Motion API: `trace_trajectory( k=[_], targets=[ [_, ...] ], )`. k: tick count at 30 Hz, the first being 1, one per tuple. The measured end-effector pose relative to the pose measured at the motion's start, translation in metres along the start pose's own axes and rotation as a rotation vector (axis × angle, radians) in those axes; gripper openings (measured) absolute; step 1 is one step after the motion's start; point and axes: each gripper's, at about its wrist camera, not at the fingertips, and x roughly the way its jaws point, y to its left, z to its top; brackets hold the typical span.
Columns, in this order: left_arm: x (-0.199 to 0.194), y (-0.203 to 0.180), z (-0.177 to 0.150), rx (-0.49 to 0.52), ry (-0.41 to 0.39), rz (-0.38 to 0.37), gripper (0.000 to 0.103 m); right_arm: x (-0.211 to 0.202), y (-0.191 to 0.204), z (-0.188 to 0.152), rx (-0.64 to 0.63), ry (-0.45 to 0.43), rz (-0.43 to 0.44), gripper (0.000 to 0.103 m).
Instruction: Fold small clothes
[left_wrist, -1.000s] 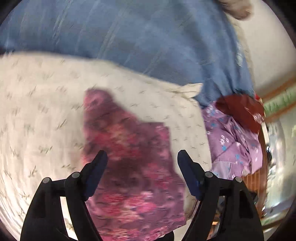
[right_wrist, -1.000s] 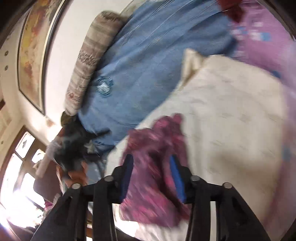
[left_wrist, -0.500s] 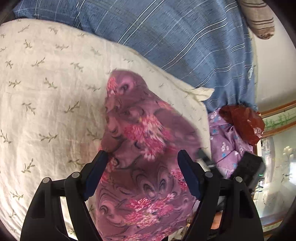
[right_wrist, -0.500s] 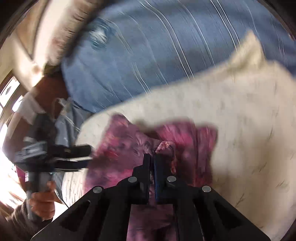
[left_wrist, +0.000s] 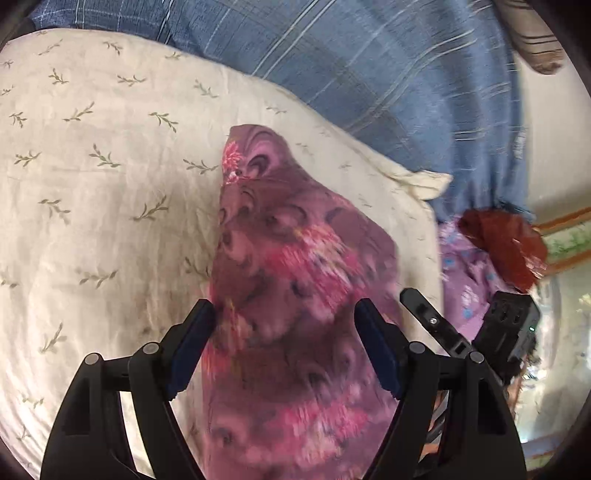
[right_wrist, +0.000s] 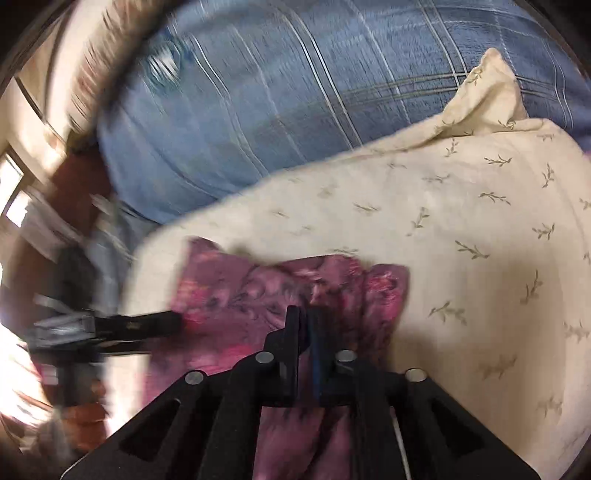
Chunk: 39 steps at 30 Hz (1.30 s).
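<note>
Here, closest in the right wrist view: right gripper (right_wrist: 303, 325), fingers (right_wrist: 291, 332) nearly together, pinching a fold of the purple floral garment (right_wrist: 280, 295) after a quick closing and a slight easing of the jaws. Bunched and lifted at the pinch, trailing down under the tool. Off to the left, blurred: left gripper (right_wrist: 162, 321), reaching in over the cloth's far side.

Nearest in the left wrist view: left gripper (left_wrist: 284, 343), fingers (left_wrist: 192, 343) spread wide, nothing pressed between the pads. Beneath and between them, the purple floral garment (left_wrist: 288, 295), draped in a long tapering shape, its narrow end pointing away. To the right, just beside the cloth's edge, right gripper (left_wrist: 424, 314), seen only as a black finger and body.

Under the garment: cream pillow (left_wrist: 92, 184) printed with small leaf sprigs, carrying the whole piece. Beyond the pillow's right corner: lilac flowered cloth (left_wrist: 469, 280) with a dark red cloth (left_wrist: 506, 240) lying against it. Farthest back: blue plaid bedcover (left_wrist: 369, 74), and at the upper right a striped bolster (left_wrist: 535, 40).
</note>
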Motion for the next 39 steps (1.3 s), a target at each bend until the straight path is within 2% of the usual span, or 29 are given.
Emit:
trace_trajectory(
  k=[1, 3, 4, 6, 8, 9, 10, 11, 13, 15, 17, 18, 19, 20, 22, 23, 25, 27, 28, 29, 30, 31, 32, 35, 36, 37, 38, 39],
  targets=[
    [-0.008, 0.002, -0.007, 0.005, 0.002, -0.02, 0.078, -0.014, -0.001, -0.003, 0.026, -0.002, 0.033, 0.014],
    [-0.017, 0.007, -0.02, -0.004, 0.0, -0.046, 0.078, -0.036, -0.007, -0.015, 0.058, 0.016, 0.095, 0.031],
    [-0.019, 0.009, -0.026, -0.016, 0.0, -0.062, 0.078, -0.04, -0.006, -0.019, 0.064, 0.02, 0.087, 0.041],
    [-0.017, 0.009, -0.036, -0.027, -0.007, -0.054, 0.078, -0.041, -0.007, -0.036, 0.079, 0.052, 0.093, 0.043],
    [-0.01, 0.005, -0.044, -0.024, 0.001, 0.002, 0.077, -0.028, -0.005, -0.046, 0.088, 0.085, 0.093, 0.039],
    [-0.01, 0.003, -0.049, -0.029, 0.005, 0.017, 0.076, -0.02, -0.001, -0.053, 0.076, 0.095, 0.08, 0.03],
    [-0.015, -0.002, -0.054, -0.025, -0.007, 0.017, 0.077, -0.02, 0.004, -0.055, 0.053, 0.083, 0.085, 0.009],
    [-0.021, -0.007, -0.059, -0.008, -0.027, 0.025, 0.077, -0.026, 0.011, -0.054, 0.023, 0.057, 0.076, 0.009],
    [-0.027, -0.015, -0.069, 0.039, -0.054, 0.06, 0.077, -0.05, 0.026, -0.05, -0.05, -0.048, 0.061, 0.008],
    [-0.018, -0.015, -0.074, 0.054, -0.04, 0.095, 0.077, -0.058, 0.023, -0.049, -0.054, -0.091, 0.02, 0.008],
    [0.0, -0.01, -0.077, 0.03, 0.016, 0.119, 0.077, -0.04, 0.009, -0.051, -0.045, -0.046, -0.094, 0.008],
    [0.005, -0.007, -0.08, 0.005, 0.044, 0.112, 0.075, -0.023, -0.005, -0.055, -0.008, 0.013, -0.132, 0.008],
    [0.003, -0.005, -0.083, -0.016, 0.056, 0.092, 0.073, -0.018, -0.013, -0.058, 0.023, 0.037, -0.117, 0.009],
    [-0.002, -0.006, -0.085, -0.011, 0.053, 0.081, 0.073, -0.021, -0.015, -0.059, 0.056, 0.023, -0.09, 0.013],
    [-0.019, -0.011, -0.093, 0.042, 0.033, 0.092, 0.073, -0.046, -0.015, -0.062, 0.108, -0.039, 0.033, 0.018],
    [-0.027, -0.013, -0.098, 0.067, 0.025, 0.089, 0.074, -0.06, -0.014, -0.065, 0.119, -0.053, 0.078, 0.03],
    [-0.037, -0.019, -0.112, 0.103, 0.017, 0.077, 0.075, -0.08, -0.016, -0.079, 0.13, -0.075, 0.099, 0.047],
    [-0.036, -0.018, -0.126, 0.126, 0.025, 0.073, 0.076, -0.087, -0.019, -0.095, 0.151, -0.061, 0.096, 0.049],
    [-0.03, -0.018, -0.132, 0.137, 0.043, 0.095, 0.076, -0.085, -0.021, -0.104, 0.159, -0.051, 0.111, 0.049],
    [-0.023, -0.017, -0.137, 0.135, 0.06, 0.117, 0.075, -0.083, -0.022, -0.112, 0.164, -0.033, 0.119, 0.046],
    [-0.017, -0.015, -0.14, 0.125, 0.077, 0.129, 0.075, -0.079, -0.024, -0.124, 0.164, -0.001, 0.072, 0.038],
    [-0.014, -0.015, -0.144, 0.118, 0.097, 0.121, 0.075, -0.075, -0.022, -0.126, 0.153, 0.011, 0.042, 0.007],
    [-0.013, -0.014, -0.148, 0.124, 0.105, 0.116, 0.075, -0.077, -0.018, -0.129, 0.136, 0.01, 0.044, 0.008],
    [-0.002, -0.014, -0.158, 0.166, 0.103, 0.194, 0.075, -0.101, -0.003, -0.136, 0.073, -0.111, 0.022, 0.008],
    [0.004, -0.011, -0.16, 0.172, 0.107, 0.211, 0.075, -0.098, -0.005, -0.138, 0.066, -0.104, -0.007, 0.008],
    [0.004, -0.013, -0.163, 0.185, 0.093, 0.221, 0.075, -0.085, -0.011, -0.144, 0.057, -0.052, -0.077, 0.008],
    [0.002, -0.017, -0.164, 0.203, 0.082, 0.232, 0.075, -0.073, -0.015, -0.147, 0.054, -0.014, -0.111, 0.009],
    [-0.001, -0.02, -0.166, 0.221, 0.078, 0.246, 0.075, -0.067, -0.019, -0.149, 0.067, -0.007, -0.11, 0.009]
  ],
)
